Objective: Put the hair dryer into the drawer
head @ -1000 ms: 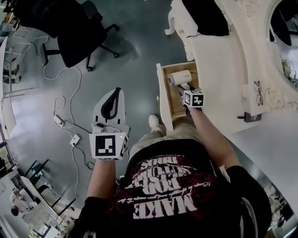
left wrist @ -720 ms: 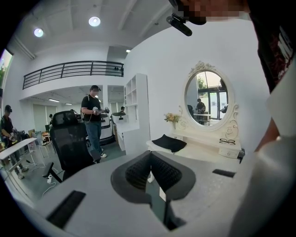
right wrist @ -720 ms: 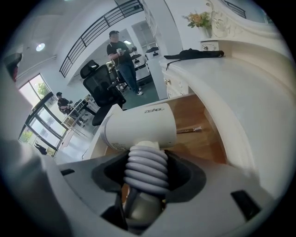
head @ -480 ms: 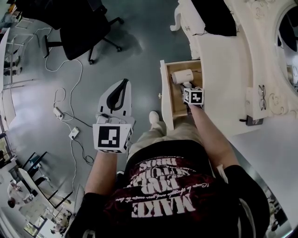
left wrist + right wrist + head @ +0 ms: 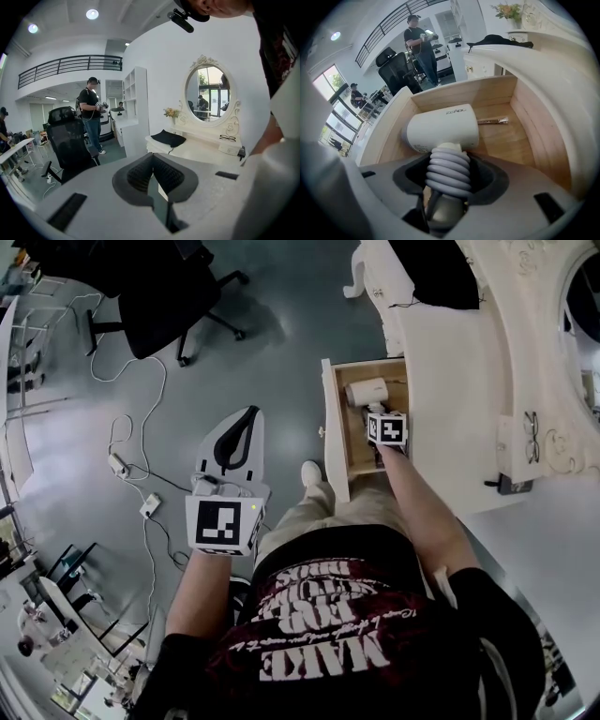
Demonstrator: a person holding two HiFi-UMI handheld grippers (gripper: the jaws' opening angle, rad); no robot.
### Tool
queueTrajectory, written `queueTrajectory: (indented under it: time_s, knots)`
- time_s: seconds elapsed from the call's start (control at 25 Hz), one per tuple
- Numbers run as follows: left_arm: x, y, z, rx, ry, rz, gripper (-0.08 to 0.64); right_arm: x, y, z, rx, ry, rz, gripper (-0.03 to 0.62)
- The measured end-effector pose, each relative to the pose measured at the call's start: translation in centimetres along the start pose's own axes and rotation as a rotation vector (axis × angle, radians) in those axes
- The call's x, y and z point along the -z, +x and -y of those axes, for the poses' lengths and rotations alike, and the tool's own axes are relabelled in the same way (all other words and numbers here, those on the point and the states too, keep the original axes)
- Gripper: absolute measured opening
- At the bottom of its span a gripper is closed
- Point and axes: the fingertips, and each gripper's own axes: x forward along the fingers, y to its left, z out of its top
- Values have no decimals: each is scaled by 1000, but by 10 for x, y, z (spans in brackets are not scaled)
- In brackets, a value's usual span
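Note:
The white hair dryer (image 5: 365, 392) lies inside the open wooden drawer (image 5: 334, 442) of the white vanity table (image 5: 448, 381). My right gripper (image 5: 384, 426) reaches steeply down into the drawer. In the right gripper view, the hair dryer (image 5: 442, 127) has its barrel over the drawer (image 5: 524, 123) floor, and my right gripper (image 5: 450, 165) is shut on its handle, which is wrapped in coiled grey cord. My left gripper (image 5: 246, 418) hangs over the grey floor, left of the drawer. In its own view, the left gripper (image 5: 152, 157) has its tips together and holds nothing.
A metal hair clip (image 5: 492, 121) lies on the drawer floor behind the dryer. On the vanity top are glasses (image 5: 532, 437) and a black cloth (image 5: 433, 273). A black office chair (image 5: 155, 296), cables and a power strip (image 5: 119, 465) are on the floor. A person (image 5: 92, 117) stands farther off.
My right gripper has sunk a little deeper into the drawer with the hair dryer still in it. The left gripper has drifted slightly lower.

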Motion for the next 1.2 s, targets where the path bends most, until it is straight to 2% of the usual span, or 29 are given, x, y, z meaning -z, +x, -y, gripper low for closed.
queueTrajectory:
  time_s: [0.24,0.36,0.48,0.6,0.8,0.84,0.96,1.04,1.16,1.2]
  knots:
    - [7,-7,1,-1,5,-14,5,9,9,1,19,-31,-43,235]
    - [3,-13,-1,-5,12,-2,5,9,9,0,0,-6,-54,238]
    - [0,-19,-4,-15,10,12,5,6,5,-5,-27,3,-54,328]
    - [-7,-26,-3,-14,6,35,5,3,-9,-12,-21,-65,-51,353]
    - [-20,-35,4,6,2,81,5,6,-37,-28,-3,-226,-53,353]
    - [-22,-36,5,12,3,90,5,5,-44,-29,1,-243,-37,337]
    - [-27,-42,7,28,3,112,5,-1,-68,-32,-9,-230,46,224]
    - [-30,-46,8,33,1,127,5,-11,-89,-36,-28,-220,132,161]
    - [-34,-51,11,43,-2,149,5,-26,-127,-39,-48,-239,266,18]
    - [-35,-53,12,49,-2,153,5,-29,-138,-41,-56,-246,298,6]
